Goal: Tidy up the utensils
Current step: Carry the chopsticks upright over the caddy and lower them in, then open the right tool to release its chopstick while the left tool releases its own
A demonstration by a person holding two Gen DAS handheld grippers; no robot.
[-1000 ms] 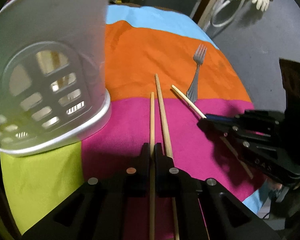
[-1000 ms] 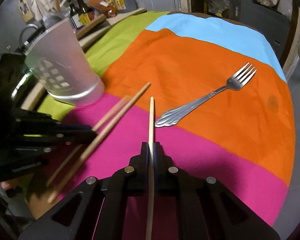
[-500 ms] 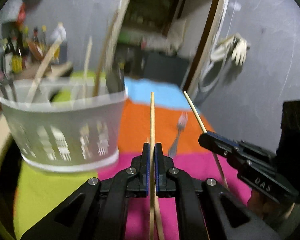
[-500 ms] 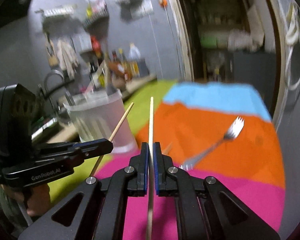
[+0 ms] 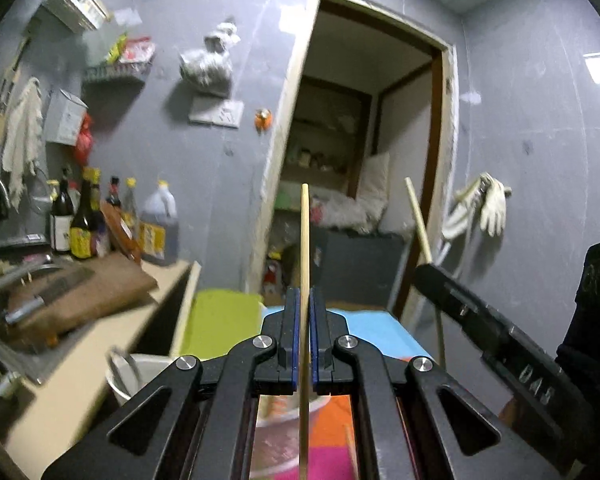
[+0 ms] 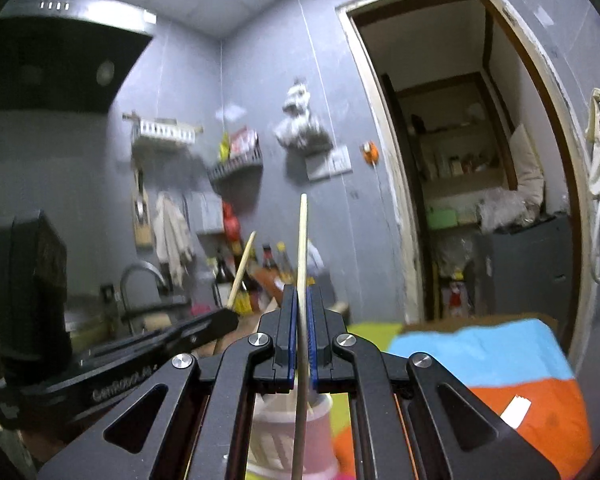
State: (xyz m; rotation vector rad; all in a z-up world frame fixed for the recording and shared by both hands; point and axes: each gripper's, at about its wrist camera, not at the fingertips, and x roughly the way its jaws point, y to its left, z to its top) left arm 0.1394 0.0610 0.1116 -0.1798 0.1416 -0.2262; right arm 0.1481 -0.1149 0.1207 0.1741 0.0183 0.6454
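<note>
My left gripper (image 5: 304,300) is shut on a wooden chopstick (image 5: 304,240) that points upward. My right gripper (image 6: 299,300) is shut on a second chopstick (image 6: 301,248), also upright. Both are tilted up and raised above the white perforated utensil holder (image 6: 284,436), which shows below the fingers in the left wrist view too (image 5: 140,372). The right gripper (image 5: 420,270) with its chopstick (image 5: 418,220) appears at the right of the left wrist view. The left gripper (image 6: 232,314) with its chopstick (image 6: 242,268) appears at the left of the right wrist view.
The striped cloth (image 6: 500,352) of blue, orange, green and pink covers the table. A counter with a cutting board (image 5: 80,292), bottles (image 5: 80,224) and a sink tap (image 6: 140,276) lies to the left. An open doorway (image 5: 360,200) stands behind.
Both grippers have lifted their chopsticks off the cloth and tilted upward, so the views now face the wall and doorway. The holder has dropped beneath the fingers. The fork is out of sight.
</note>
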